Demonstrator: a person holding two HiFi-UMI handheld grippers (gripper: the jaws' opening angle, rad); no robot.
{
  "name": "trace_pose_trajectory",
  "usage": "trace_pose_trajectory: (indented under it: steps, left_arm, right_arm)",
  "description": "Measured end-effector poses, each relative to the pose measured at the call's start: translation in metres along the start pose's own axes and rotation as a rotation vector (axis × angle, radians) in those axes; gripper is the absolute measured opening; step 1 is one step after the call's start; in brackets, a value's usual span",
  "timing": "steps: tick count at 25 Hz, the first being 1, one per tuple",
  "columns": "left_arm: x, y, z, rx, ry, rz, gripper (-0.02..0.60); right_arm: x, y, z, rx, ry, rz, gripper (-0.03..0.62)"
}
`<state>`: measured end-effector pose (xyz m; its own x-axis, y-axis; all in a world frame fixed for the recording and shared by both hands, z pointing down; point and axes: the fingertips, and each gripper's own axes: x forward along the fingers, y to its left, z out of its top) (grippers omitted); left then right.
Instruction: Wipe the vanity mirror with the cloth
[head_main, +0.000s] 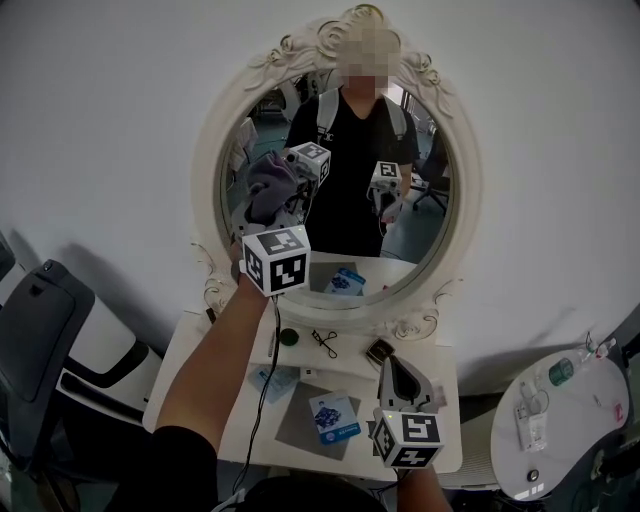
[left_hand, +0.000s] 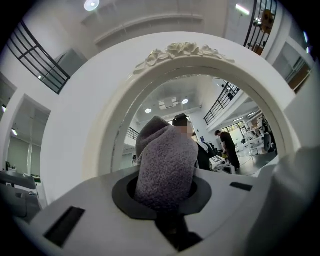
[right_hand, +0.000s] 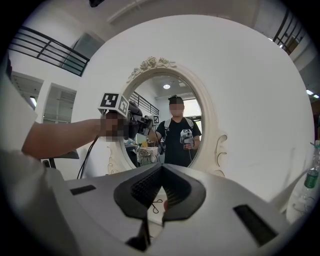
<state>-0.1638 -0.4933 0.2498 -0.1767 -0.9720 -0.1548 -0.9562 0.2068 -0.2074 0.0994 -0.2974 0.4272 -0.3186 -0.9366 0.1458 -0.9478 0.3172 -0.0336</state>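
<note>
Left gripper view: the cloth (left_hand: 167, 165) is clamped by the left gripper (left_hand: 167, 199); the right gripper (right_hand: 161, 172) is closed on nothing. Pressed hard against the vanity mirror (head_main: 345, 200), the cloth could be dragged out.

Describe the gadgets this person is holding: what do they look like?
Both the left gripper and right gripper have pale grey plastic bodies and black jaws; the right one's pads are ribbed. Each carries a white cube with black square markers: left cube, right cube. A thin black cable trails from the left one. The person wears a black short sleeve.
</note>
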Motion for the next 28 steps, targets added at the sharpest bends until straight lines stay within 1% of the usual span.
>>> trace_pose_trajectory:
  steps: [2, 5, 10, 12, 13, 16, 18, 19, 21, 23, 25, 28]
  left_arm:
    - [-0.004, -0.022, 0.004, -0.001, -0.011, -0.034, 0.055]
    - [-0.012, -0.061, 0.012, -0.006, -0.036, -0.104, 0.057]
    - [-0.026, -0.138, 0.028, 0.04, -0.084, -0.219, 0.057]
    - [-0.034, -0.177, 0.033, 0.077, -0.1, -0.3, 0.057]
    - [-0.039, -0.199, 0.034, 0.099, -0.101, -0.354, 0.057]
    - [-0.058, -0.271, 0.029, 0.144, -0.076, -0.538, 0.057]
    - [-0.072, -0.312, 0.024, 0.159, -0.062, -0.616, 0.057]
    - [-0.077, -0.327, 0.021, 0.163, -0.06, -0.634, 0.057]
    - [-0.081, -0.341, 0.016, 0.146, -0.053, -0.627, 0.055]
    - [-0.077, -0.343, 0.01, 0.108, -0.026, -0.618, 0.055]
    - [-0.073, -0.343, 0.004, 0.079, 0.008, -0.635, 0.055]
    - [-0.071, -0.332, -0.003, 0.094, 0.012, -0.615, 0.055]
  right_arm:
    - [-0.005, -0.004, -0.001, -0.002, 0.0, -0.01, 0.003]
    - [-0.013, -0.017, -0.003, -0.001, -0.001, -0.035, 0.003]
    - [-0.032, -0.047, -0.005, 0.021, -0.006, -0.105, 0.003]
    - [-0.041, -0.059, -0.006, 0.03, -0.006, -0.134, 0.003]
    - [-0.044, -0.064, -0.007, 0.032, -0.006, -0.146, 0.003]
    - [-0.055, -0.079, -0.006, 0.034, -0.007, -0.181, 0.003]
    - [-0.065, -0.091, -0.006, 0.039, -0.009, -0.214, 0.003]
    - [-0.07, -0.098, -0.007, 0.044, -0.011, -0.232, 0.003]
    - [-0.08, -0.111, -0.008, 0.056, -0.015, -0.266, 0.003]
    - [-0.086, -0.122, -0.009, 0.074, -0.017, -0.29, 0.003]
    - [-0.087, -0.128, -0.011, 0.088, -0.013, -0.297, 0.003]
    - [-0.081, -0.121, -0.012, 0.085, -0.008, -0.278, 0.003]
